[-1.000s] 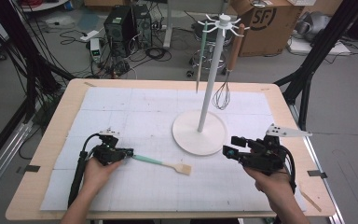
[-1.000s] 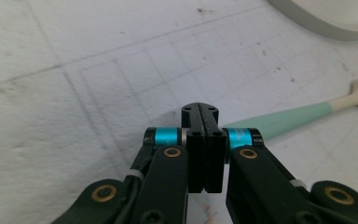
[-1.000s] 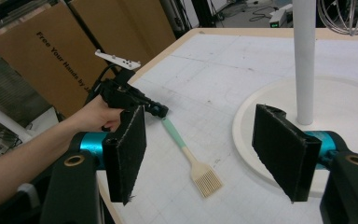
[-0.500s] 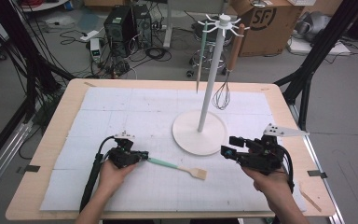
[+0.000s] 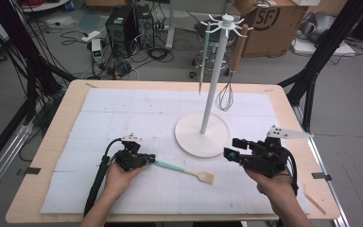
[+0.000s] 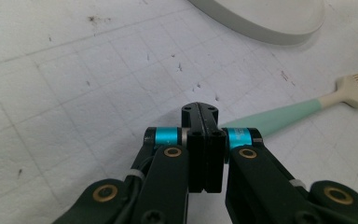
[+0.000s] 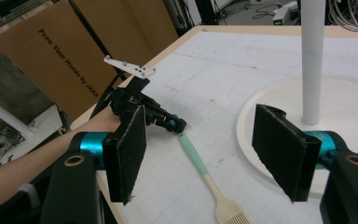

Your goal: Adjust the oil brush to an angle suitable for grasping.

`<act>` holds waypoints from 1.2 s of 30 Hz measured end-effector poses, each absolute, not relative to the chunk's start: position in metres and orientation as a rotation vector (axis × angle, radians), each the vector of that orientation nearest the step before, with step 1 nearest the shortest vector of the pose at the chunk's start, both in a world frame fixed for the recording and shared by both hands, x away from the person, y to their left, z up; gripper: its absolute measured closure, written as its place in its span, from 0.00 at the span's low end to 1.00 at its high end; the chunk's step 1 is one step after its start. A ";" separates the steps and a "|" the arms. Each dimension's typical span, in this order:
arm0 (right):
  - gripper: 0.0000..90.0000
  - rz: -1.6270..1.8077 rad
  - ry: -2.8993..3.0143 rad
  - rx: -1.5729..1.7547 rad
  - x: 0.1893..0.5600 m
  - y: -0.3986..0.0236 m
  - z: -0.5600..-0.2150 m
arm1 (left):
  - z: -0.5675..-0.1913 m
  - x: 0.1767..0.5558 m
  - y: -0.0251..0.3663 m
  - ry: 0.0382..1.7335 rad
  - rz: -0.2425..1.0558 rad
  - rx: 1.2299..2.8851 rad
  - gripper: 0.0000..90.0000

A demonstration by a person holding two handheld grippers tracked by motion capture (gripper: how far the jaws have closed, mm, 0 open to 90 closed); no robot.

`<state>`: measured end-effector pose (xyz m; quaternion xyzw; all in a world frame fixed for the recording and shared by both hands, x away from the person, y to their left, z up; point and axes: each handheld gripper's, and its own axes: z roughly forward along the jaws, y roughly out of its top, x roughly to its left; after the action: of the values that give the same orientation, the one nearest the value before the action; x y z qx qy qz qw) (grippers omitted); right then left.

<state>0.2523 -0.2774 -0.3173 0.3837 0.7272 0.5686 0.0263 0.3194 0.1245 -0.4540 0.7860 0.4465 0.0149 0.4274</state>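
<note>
Mint-green handle, beige slotted head: the spatula [image 5: 185, 170] lies flat on the white grid mat [image 5: 123, 113] in the front half of the table [image 5: 47, 156], just short of the round base of the white rack [image 5: 202, 134], not touching it. Head points toward my right side, handle end toward my left.

Left tool [image 5: 149, 160] is low on the mat at the handle end. In the left gripper view its jaws are pressed fully together, no gap, and the handle [image 6: 279, 119] comes out from behind the right side of the tips. Nothing sits between the pads as far as I can see; whether the closed tip actually touches the handle I can't tell, it's hidden behind the jaws. In the right gripper view the left tool [image 7: 179, 125] sits right at the end of the handle.

Right tool [image 5: 227, 154] is held above the table, just beside the front-right rim of the rack base, pointing toward the spatula. Jaws spread wide, pads [image 7: 128, 154] bare, nothing between them. Well apart from the spatula head [image 7: 230, 212].

On the rack: a whisk [image 5: 225, 97] hangs by a wooden handle, and a thin green-handled utensil [image 5: 204, 56] hangs on the other side of the pole.
</note>
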 end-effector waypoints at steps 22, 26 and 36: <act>0.38 1.650 2.291 1.185 0.250 -0.270 -0.339 | -0.440 0.280 0.174 1.070 0.002 1.854 0.30; 0.38 1.662 2.294 1.174 0.249 -0.266 -0.347 | -0.430 0.265 0.187 1.050 0.040 1.851 0.27; 0.38 1.644 2.362 1.178 0.254 -0.250 -0.368 | -0.426 0.238 0.204 1.038 0.066 1.844 0.23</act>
<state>0.2541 -0.2502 -0.3677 0.3789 0.7595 0.5285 0.0159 0.2376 0.2039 -0.4265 0.7592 0.4274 0.0273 0.4900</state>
